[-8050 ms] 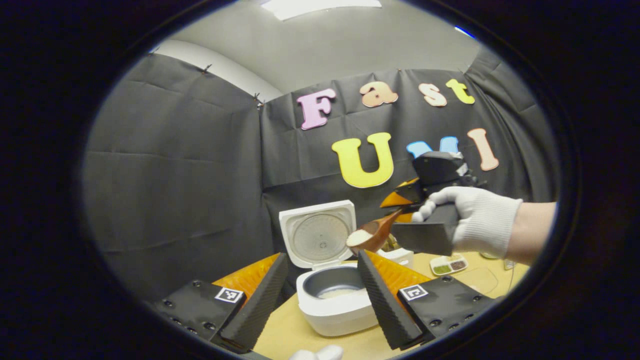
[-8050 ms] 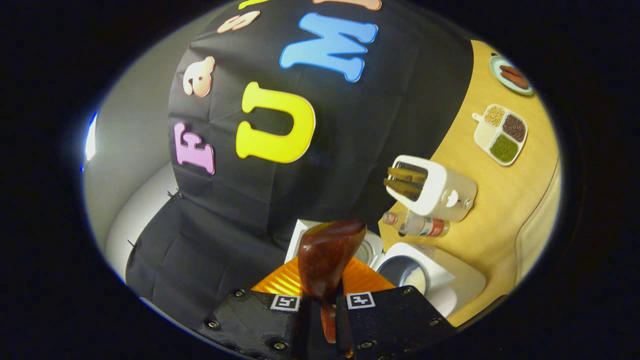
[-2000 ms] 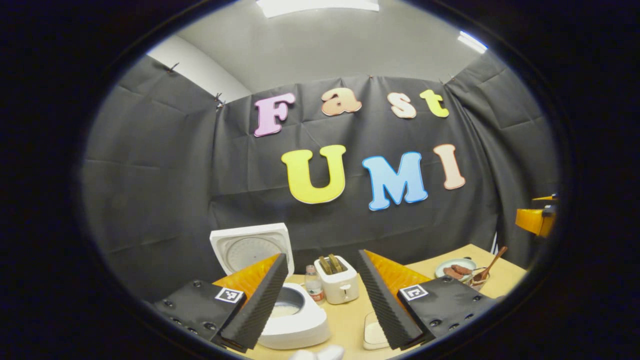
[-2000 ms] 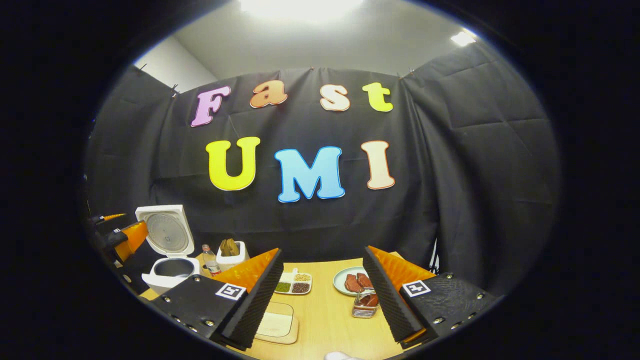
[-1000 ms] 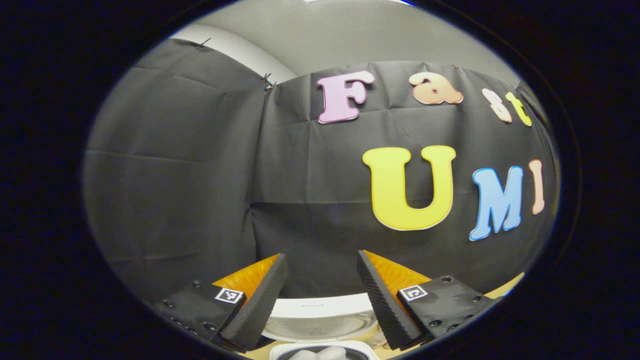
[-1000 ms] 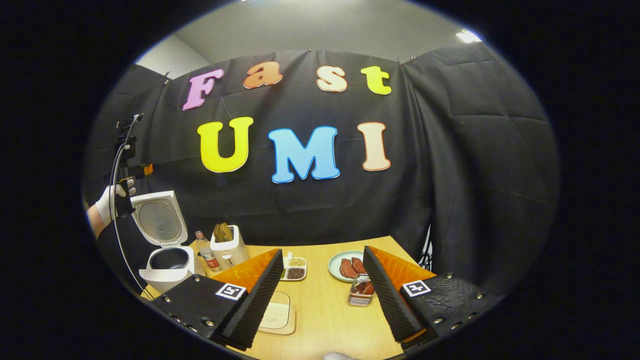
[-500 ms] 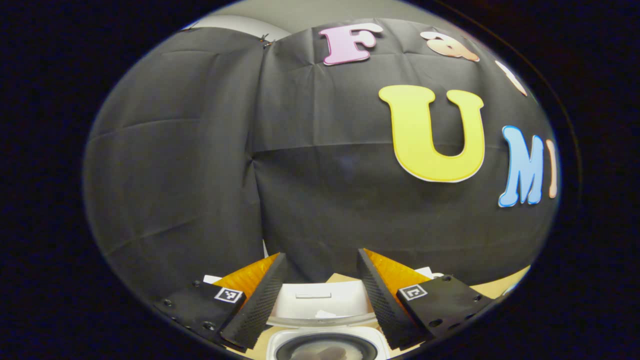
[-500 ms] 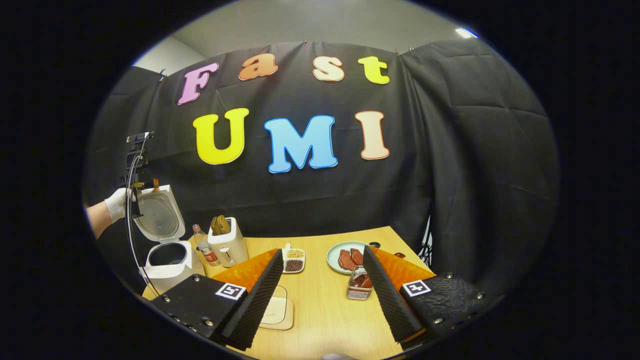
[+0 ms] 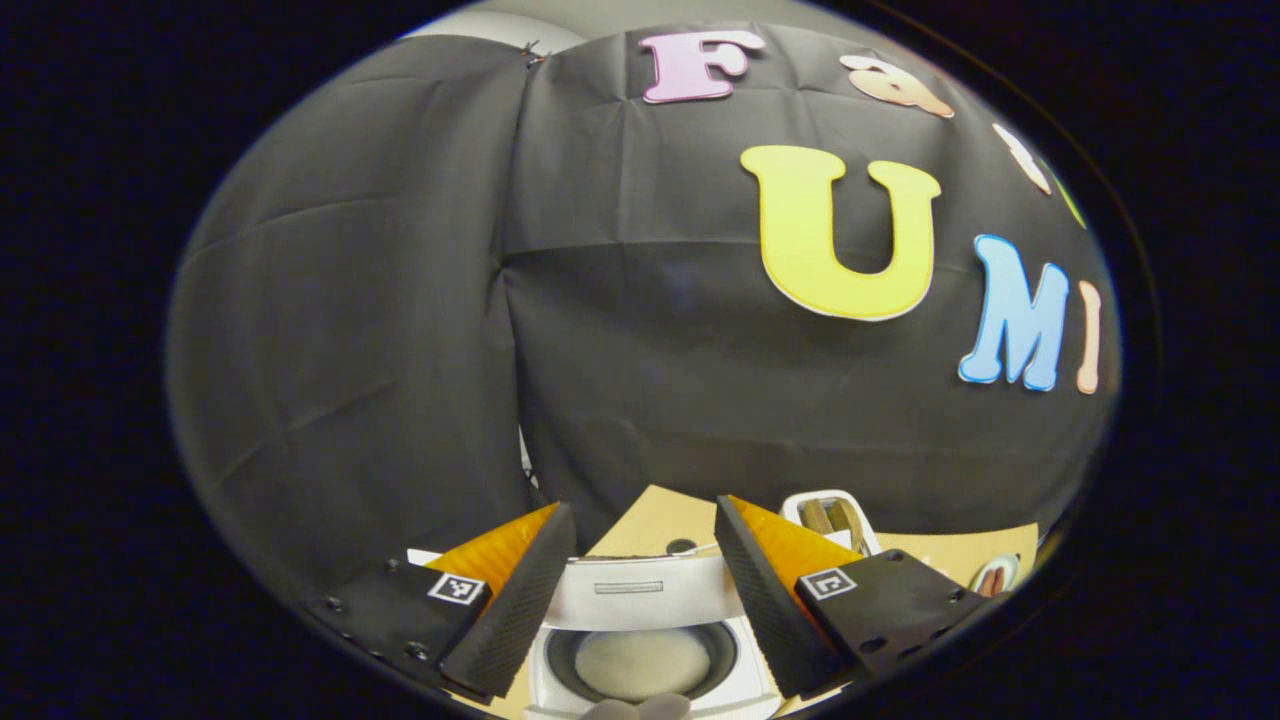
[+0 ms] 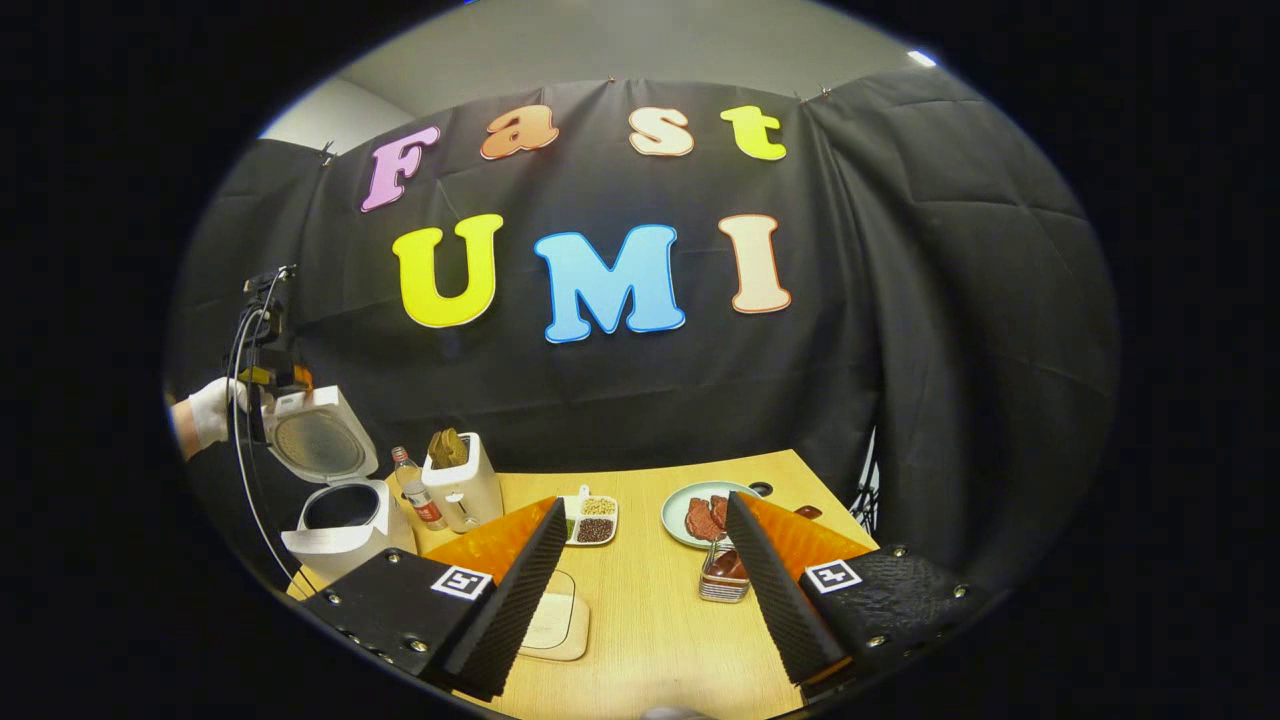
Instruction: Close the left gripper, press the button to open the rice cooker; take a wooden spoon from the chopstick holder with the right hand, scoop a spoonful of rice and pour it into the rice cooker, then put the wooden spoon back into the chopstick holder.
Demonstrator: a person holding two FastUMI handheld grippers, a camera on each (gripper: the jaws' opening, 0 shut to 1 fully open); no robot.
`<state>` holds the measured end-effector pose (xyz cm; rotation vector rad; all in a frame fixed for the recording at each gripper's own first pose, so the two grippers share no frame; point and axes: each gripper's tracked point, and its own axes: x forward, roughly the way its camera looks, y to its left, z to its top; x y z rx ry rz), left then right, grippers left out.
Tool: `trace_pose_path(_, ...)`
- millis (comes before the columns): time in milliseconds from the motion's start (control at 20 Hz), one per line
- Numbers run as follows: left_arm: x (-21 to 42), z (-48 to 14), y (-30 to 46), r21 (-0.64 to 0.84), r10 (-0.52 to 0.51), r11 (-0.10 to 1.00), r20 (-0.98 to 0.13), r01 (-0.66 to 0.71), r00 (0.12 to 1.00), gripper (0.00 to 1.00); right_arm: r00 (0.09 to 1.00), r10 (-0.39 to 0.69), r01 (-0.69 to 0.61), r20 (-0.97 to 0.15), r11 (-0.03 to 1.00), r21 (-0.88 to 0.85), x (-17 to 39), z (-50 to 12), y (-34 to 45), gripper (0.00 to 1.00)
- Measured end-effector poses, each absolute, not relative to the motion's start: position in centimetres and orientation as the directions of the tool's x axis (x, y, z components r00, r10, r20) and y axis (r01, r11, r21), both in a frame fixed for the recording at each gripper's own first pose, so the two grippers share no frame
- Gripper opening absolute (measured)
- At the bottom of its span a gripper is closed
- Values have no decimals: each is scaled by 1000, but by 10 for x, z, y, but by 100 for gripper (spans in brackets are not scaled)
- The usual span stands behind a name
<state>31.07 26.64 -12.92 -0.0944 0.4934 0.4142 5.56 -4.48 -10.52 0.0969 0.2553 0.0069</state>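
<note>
Directly below the left gripper (image 9: 640,560), whose two fingers stand wide apart with nothing between them, sits the white rice cooker (image 9: 650,655). Its round dark inner pot holds a pale layer of rice (image 9: 642,663). Its square white lid (image 9: 645,592) is partly lowered, its outer face with a recessed handle turned up toward the camera, spanning the gap between the fingers. Past the lid lies the light wooden table (image 9: 655,522), and just beyond the right finger stands a white toaster (image 9: 830,515) with slices in its slots.

From the right gripper view, the right gripper (image 10: 640,560) is also spread wide and empty, held above the wooden table (image 10: 650,620). Far off to its left stands the rice cooker (image 10: 340,525), white with a dark pot opening. Its lid (image 10: 318,438) is tilted at a slant over the body, showing its round silvery inner plate. A white-gloved hand (image 10: 205,410) holds the left gripper (image 10: 275,385) at the lid's top edge; whether it touches cannot be told. Beside the cooker are a small bottle (image 10: 415,495) and the toaster (image 10: 462,485). Ahead between the fingers are a divided dish of grains (image 10: 590,520) and a plate of reddish food (image 10: 700,515). Just before the right finger stands a clear holder (image 10: 725,578), its contents partly hidden. A pale board (image 10: 555,625) lies near the left finger.
</note>
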Motion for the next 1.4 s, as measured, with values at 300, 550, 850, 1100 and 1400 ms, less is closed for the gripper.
trace_pose_path(300,232,-242,226,-70,225,913,-736,-402,638,99,961,78,-46,-264,991,125,53,-113,-33,98)
trace_pose_path(550,202,-289,206,-20,193,937,-801,-347,567,95,954,117,-75,-277,985,157,45,-114,-28,93)
trace_pose_path(850,190,-313,205,-3,174,944,-844,-329,507,96,950,118,-70,-291,983,171,42,-117,-32,98)
trace_pose_path(1100,198,-311,202,3,181,950,-819,-311,545,100,939,131,-66,-318,976,207,39,-130,-31,98)
trace_pose_path(1400,213,-313,200,39,168,977,-745,-209,646,100,931,154,-71,-330,966,250,39,-135,-27,98)
